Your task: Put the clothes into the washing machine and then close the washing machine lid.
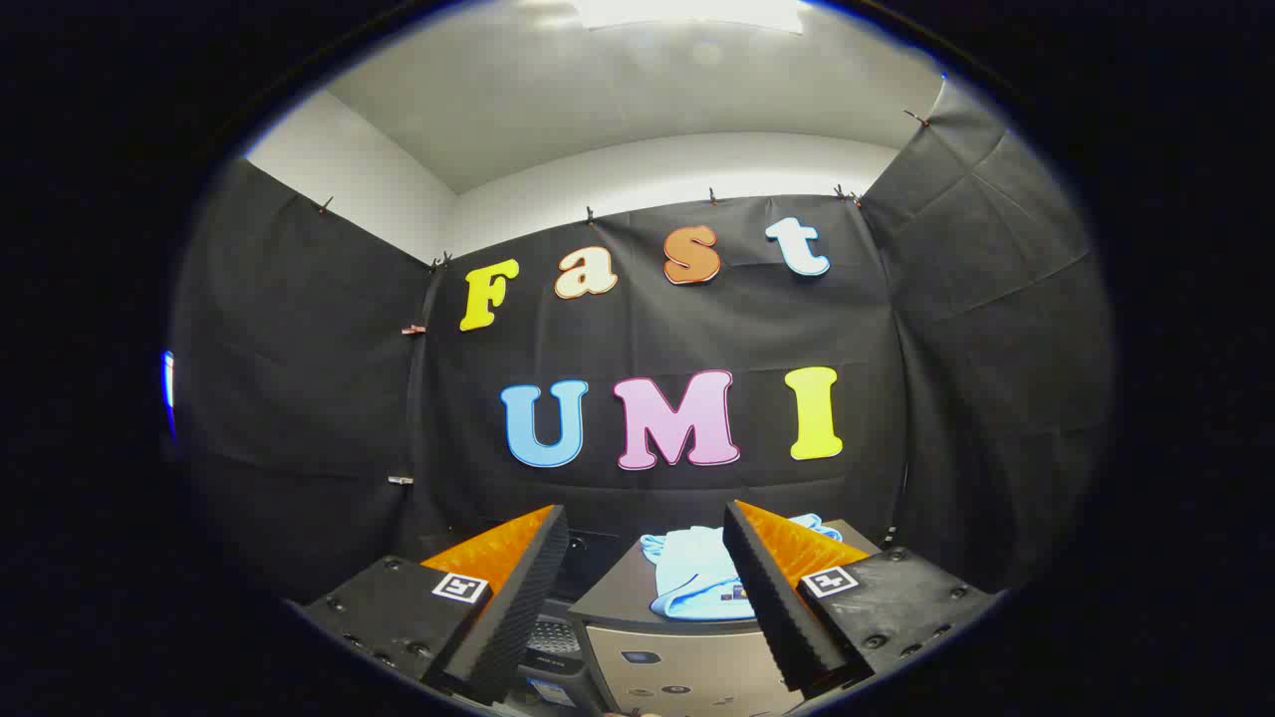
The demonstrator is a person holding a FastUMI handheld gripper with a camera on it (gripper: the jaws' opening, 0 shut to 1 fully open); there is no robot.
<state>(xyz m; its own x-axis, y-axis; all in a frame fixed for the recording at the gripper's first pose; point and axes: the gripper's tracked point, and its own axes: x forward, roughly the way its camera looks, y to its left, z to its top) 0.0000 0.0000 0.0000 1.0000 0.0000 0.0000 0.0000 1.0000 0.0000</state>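
A light blue garment [692, 583] lies crumpled on the dark flat top of a boxy appliance [610, 597], just ahead of my fingers and partly hidden behind the right one. The appliance has a pale front panel [687, 672] with small markings. My gripper [645, 523] is open and held high above it, its two fingers wide apart with nothing between them. To the left of that box, between the fingers, I see a darker unit [588, 553] with a vented part lower down; whether it is the washing machine I cannot tell.
Black cloth walls [299, 398] enclose the booth on the left, back and right, with white wall and ceiling above. The back cloth hangs close behind the appliance.
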